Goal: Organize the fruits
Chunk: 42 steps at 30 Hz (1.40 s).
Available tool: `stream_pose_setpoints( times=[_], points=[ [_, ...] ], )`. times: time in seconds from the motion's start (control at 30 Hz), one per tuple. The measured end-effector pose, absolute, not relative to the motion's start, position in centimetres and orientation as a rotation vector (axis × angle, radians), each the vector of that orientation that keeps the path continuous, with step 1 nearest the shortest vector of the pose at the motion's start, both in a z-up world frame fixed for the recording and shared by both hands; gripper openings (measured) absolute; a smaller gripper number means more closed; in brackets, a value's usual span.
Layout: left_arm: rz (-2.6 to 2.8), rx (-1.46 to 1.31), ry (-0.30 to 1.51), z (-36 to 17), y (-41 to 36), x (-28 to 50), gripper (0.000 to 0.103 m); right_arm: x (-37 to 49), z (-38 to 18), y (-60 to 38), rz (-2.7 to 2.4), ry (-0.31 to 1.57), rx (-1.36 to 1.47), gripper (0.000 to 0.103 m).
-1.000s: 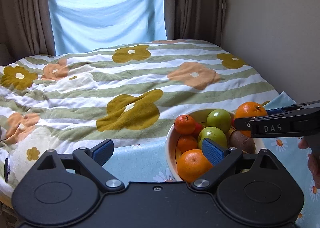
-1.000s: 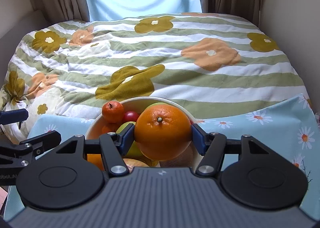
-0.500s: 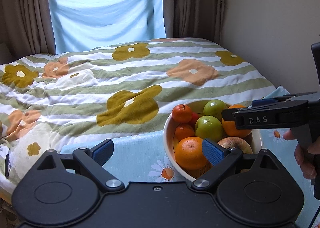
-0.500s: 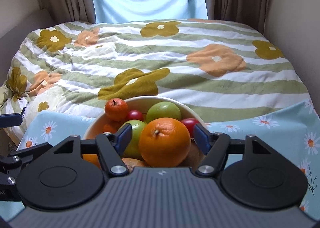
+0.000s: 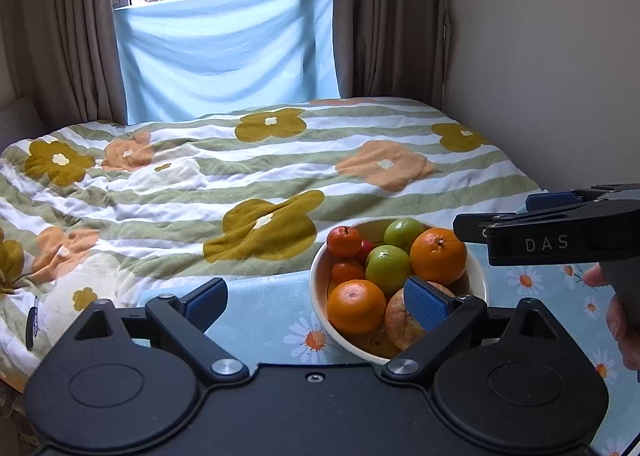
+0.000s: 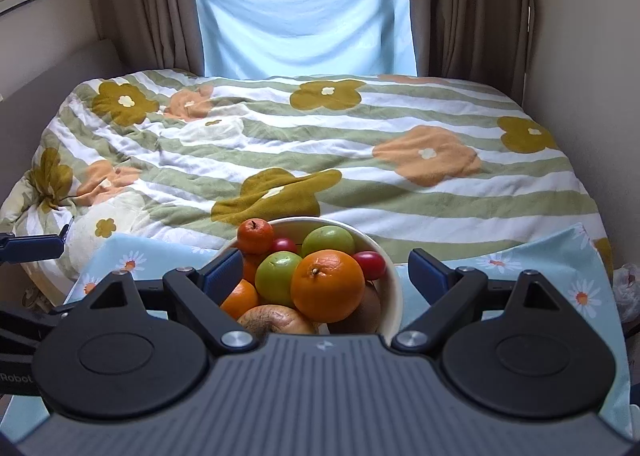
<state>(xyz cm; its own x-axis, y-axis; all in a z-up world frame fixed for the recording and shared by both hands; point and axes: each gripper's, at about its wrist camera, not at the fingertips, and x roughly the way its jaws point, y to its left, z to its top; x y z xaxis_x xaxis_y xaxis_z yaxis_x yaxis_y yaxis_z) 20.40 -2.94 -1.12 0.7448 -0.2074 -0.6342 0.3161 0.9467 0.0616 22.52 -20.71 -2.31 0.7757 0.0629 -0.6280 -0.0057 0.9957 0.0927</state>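
Note:
A cream bowl (image 5: 318,276) (image 6: 394,296) on a daisy-print blue cloth (image 5: 264,320) holds several fruits: oranges, green apples, small red fruits and a brownish one. A large orange (image 6: 327,285) (image 5: 438,256) lies on top of the pile. My right gripper (image 6: 326,272) is open and empty, drawn back above the bowl's near side; it also shows at the right in the left wrist view (image 5: 496,212). My left gripper (image 5: 316,300) is open and empty, low over the cloth at the bowl's left edge.
A bed with a flowered, striped quilt (image 5: 240,176) fills the space beyond the cloth. A wall (image 5: 540,56) stands close on the right. Curtains (image 6: 132,4) and a blue sheet (image 5: 224,52) hang at the window behind.
My right gripper opened, let the large orange go onto the fruit pile, and pulled back and up. My left gripper also drew back a little.

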Motion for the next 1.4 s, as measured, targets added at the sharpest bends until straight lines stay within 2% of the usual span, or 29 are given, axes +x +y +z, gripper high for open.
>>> stream_pose_setpoints(
  times=[0.53,0.73,0.93,1.4],
  points=[
    [-0.215,0.081,0.589,3.7,-4.0,9.2,0.097,8.5,4.8,-23.7,0.007,0.626,0.029,0.103],
    [-0.210,0.070,0.584,3.5,-3.8,5.6,0.097,4.0,4.6,-24.2,-0.027,0.647,0.005,0.103],
    [-0.178,0.085,0.573,2.9,-3.7,2.9,0.103,1.1,3.7,-24.2,-0.033,0.672,0.044,0.103],
    [-0.164,0.091,0.571,2.3,-3.7,1.3,0.103,-1.1,2.5,-24.6,-0.108,0.672,0.034,0.103]
  ],
)
